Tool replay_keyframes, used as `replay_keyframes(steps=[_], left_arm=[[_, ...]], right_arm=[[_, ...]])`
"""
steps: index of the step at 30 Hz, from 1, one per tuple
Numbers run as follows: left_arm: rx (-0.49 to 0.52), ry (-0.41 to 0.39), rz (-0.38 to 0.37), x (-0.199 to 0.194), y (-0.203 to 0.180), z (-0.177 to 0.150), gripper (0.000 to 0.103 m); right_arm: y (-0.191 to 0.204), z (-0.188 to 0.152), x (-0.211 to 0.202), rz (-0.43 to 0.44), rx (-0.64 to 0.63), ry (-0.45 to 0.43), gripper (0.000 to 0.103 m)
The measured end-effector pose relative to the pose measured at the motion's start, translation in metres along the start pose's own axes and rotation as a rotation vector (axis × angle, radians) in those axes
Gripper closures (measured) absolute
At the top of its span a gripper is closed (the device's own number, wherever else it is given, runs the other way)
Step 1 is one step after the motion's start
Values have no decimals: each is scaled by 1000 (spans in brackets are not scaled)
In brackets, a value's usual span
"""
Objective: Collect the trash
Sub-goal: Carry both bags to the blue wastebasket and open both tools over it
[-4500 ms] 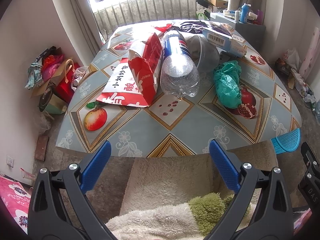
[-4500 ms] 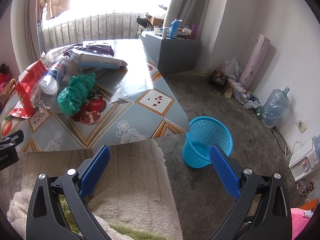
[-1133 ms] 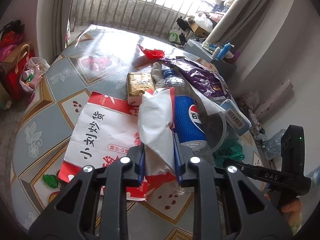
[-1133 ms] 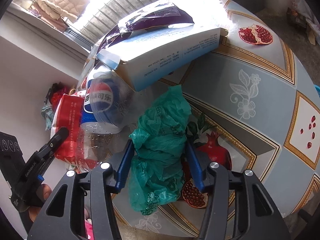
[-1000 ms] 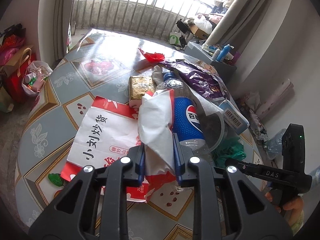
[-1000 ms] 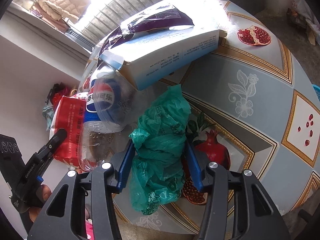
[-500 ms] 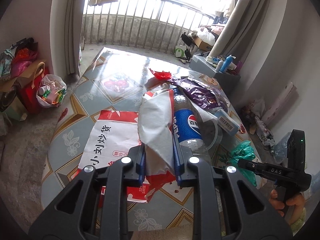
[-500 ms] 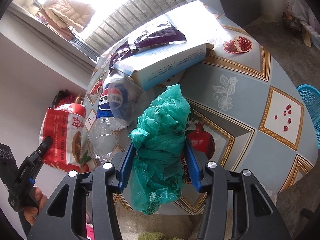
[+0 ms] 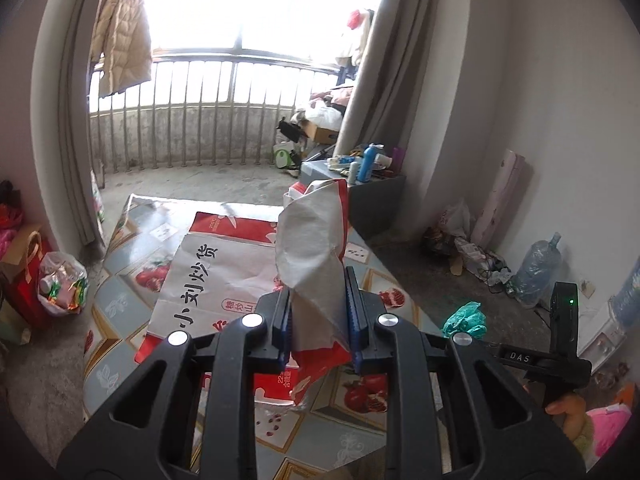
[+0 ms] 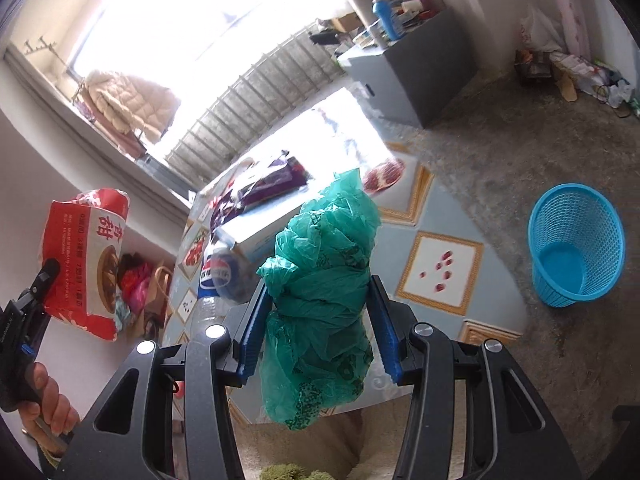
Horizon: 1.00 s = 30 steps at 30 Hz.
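My left gripper is shut on a red and white paper snack bag and holds it up above the table; the same bag shows in the right wrist view. My right gripper is shut on a crumpled green plastic bag, lifted off the table; the green bag also shows in the left wrist view. A blue mesh waste basket stands on the floor to the right of the table.
A flat red and white paper bag lies on the table. A Pepsi bottle, a light blue box and a purple wrapper lie on the table. A grey cabinet stands behind. A large water jug sits by the wall.
Both grippers have lifted their bags off the table and risen. The right one has swung right, so the blue basket has come into its view.
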<state>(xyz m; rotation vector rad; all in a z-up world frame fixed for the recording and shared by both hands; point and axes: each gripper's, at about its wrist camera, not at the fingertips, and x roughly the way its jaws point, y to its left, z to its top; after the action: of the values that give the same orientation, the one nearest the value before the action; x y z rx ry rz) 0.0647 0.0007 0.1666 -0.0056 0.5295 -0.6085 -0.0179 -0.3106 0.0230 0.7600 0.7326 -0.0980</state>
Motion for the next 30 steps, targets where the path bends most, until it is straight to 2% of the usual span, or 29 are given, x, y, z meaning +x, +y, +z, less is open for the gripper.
replay_keyframes(steps=[5,10,13,19,24,29,30], left_arm=[[113,21,-171,34,-78,24,83],[176,128,-372,94,-167,34,83],[220,204,-463,137,-224,27,83],[296,382,-562,239,-323,-14,82],[331,540,-571,324,-388,-61,82],[357,640,-548,391,-417,-105,81],[350,661,-546,403,-419,-115,76]], right_arm=[[-49,6,-45,-57,99,-128,56],[-104,7,-79,-117,209,-215,56],[-144,8,-88,-153,286,-244,56],[-225,13,-76,-213,454,-232,56],[-298,23,-42,-247,566,-167,55],[-356,31,2,-260,643,-83,54],[-368,34,11,-249,649,-70,52]])
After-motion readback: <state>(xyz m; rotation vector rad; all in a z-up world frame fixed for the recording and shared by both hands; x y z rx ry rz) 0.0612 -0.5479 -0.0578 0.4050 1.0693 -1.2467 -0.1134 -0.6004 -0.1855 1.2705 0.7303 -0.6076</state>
